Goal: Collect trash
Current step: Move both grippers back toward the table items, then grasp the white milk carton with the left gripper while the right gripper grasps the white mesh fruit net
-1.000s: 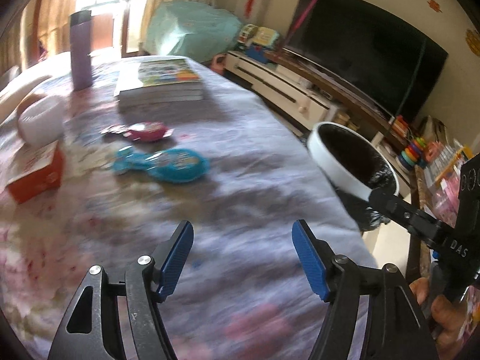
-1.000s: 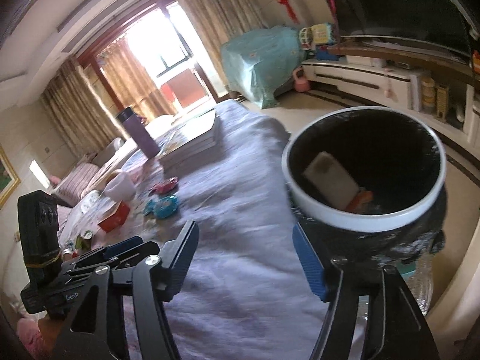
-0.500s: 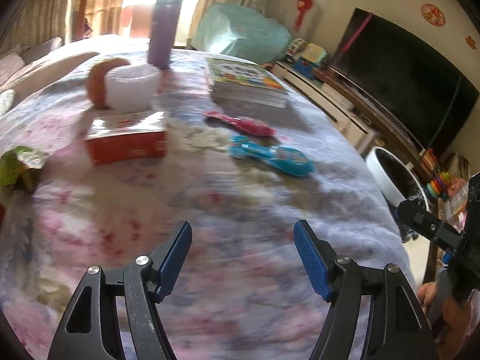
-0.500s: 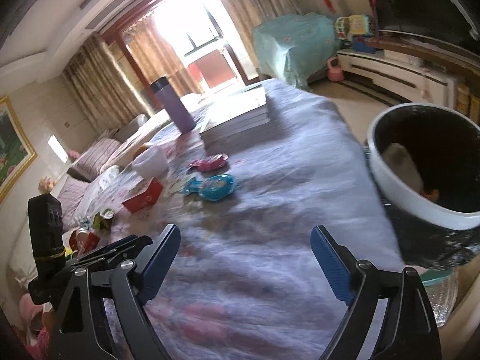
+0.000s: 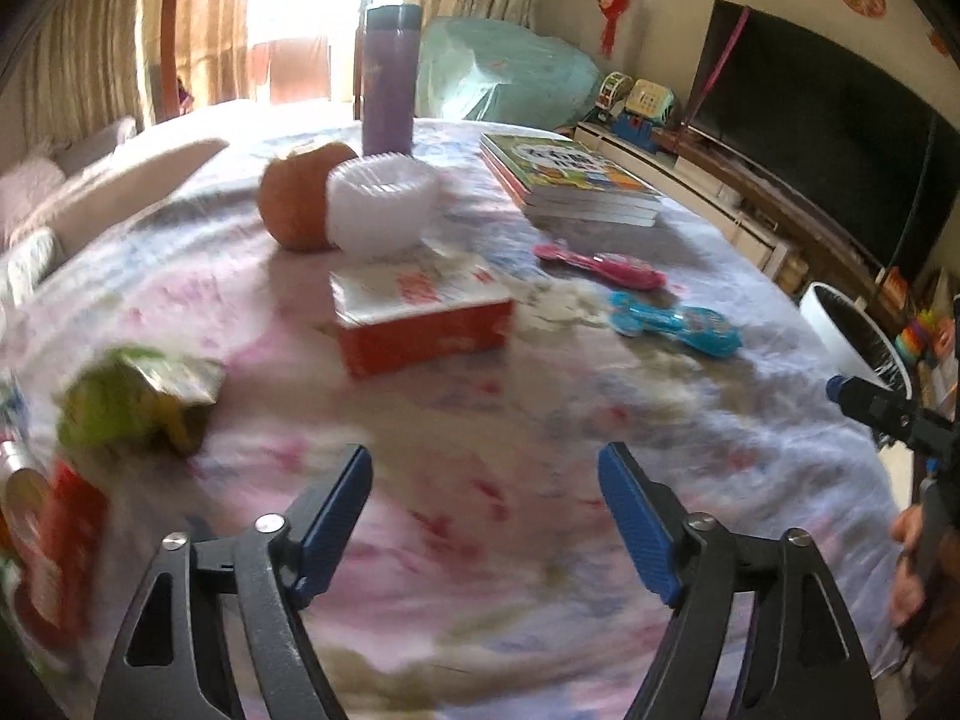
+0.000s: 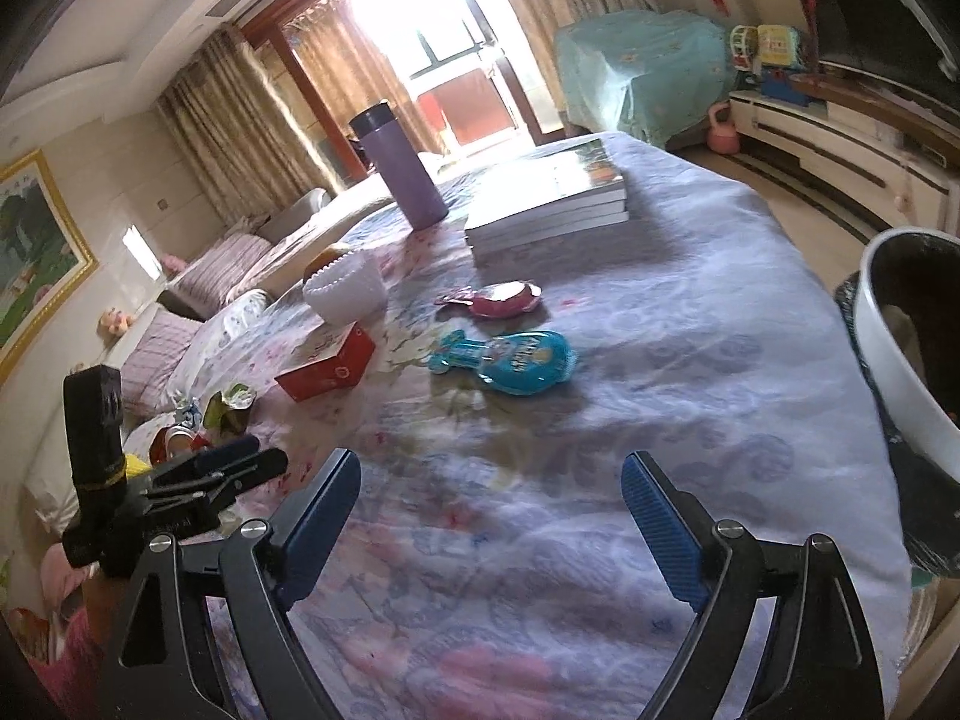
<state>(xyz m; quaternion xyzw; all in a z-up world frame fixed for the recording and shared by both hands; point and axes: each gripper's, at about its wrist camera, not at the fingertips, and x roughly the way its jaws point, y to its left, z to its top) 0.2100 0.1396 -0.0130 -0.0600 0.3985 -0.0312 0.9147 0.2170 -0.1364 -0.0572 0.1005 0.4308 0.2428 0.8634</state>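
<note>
My left gripper [image 5: 483, 483] is open and empty above the flowered tablecloth. A crumpled green wrapper [image 5: 138, 399] lies ahead to its left, with a red can [image 5: 51, 540] at the left edge. My right gripper [image 6: 489, 495] is open and empty over the cloth. The white trash bin with black liner [image 6: 900, 360] stands off the table's right edge, with trash inside; it also shows in the left wrist view [image 5: 852, 330]. A red and white carton [image 5: 420, 312], a blue packet [image 6: 510, 360] and a pink packet [image 6: 501, 300] lie mid-table.
A purple flask [image 6: 402, 168], a stack of books [image 6: 552, 198], a white ribbed bowl [image 5: 384, 204] and an orange fruit [image 5: 297, 198] stand at the far side. A TV unit [image 5: 780, 180] lines the right wall. A sofa [image 6: 210, 282] is on the left.
Both grippers have swung left, away from the bin and toward the table's left side. The green wrapper and red can have come into the left wrist view. Both stay open.
</note>
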